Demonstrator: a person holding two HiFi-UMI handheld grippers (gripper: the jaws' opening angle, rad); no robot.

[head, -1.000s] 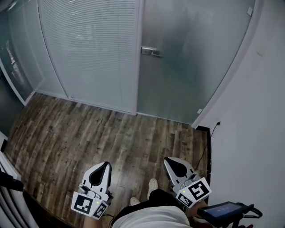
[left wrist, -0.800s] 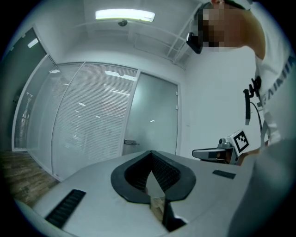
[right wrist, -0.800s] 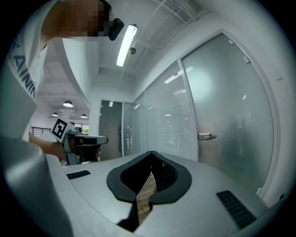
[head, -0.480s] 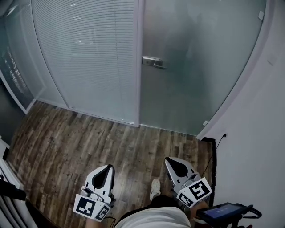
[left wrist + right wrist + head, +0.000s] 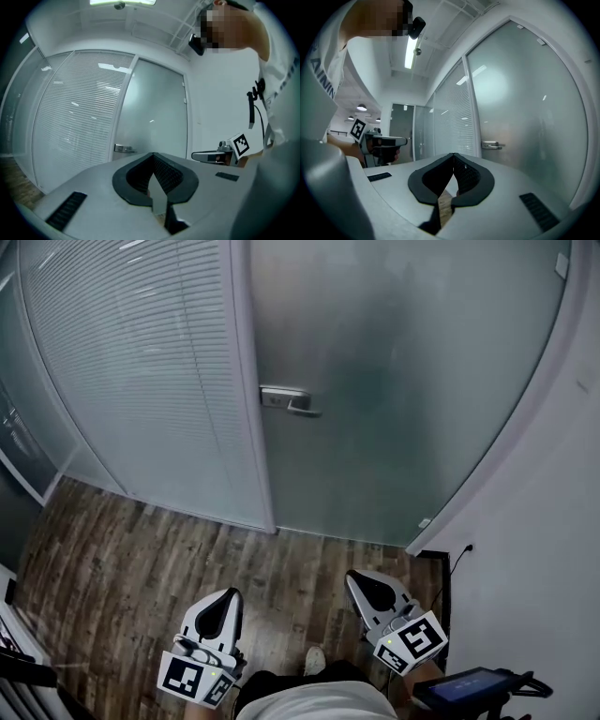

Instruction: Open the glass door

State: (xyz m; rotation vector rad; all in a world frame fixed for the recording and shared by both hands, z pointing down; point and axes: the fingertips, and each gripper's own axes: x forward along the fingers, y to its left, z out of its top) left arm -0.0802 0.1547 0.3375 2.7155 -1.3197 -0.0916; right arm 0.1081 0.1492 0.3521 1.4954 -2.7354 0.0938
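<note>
The frosted glass door [image 5: 403, 381] stands closed ahead, with its metal lever handle [image 5: 289, 399] on its left edge. The handle also shows in the left gripper view [image 5: 123, 149] and in the right gripper view [image 5: 491, 145]. My left gripper [image 5: 228, 595] and right gripper [image 5: 360, 578] are held low and side by side over the wooden floor, well short of the door. Both point level toward it. Each has its jaws shut with nothing between them, as seen at the left gripper [image 5: 153, 154] and the right gripper [image 5: 453, 155].
A glass panel with slatted blinds [image 5: 131, 381] adjoins the door on the left. A white wall [image 5: 553, 549] runs along the right, with a socket and cable [image 5: 466, 547] at its foot. The floor is dark wood [image 5: 122, 549]. A dark device [image 5: 469, 685] sits at the lower right.
The door and handle have come nearer and lower in the head view as the person walked toward them. Both grippers kept their pose and stayed shut.
</note>
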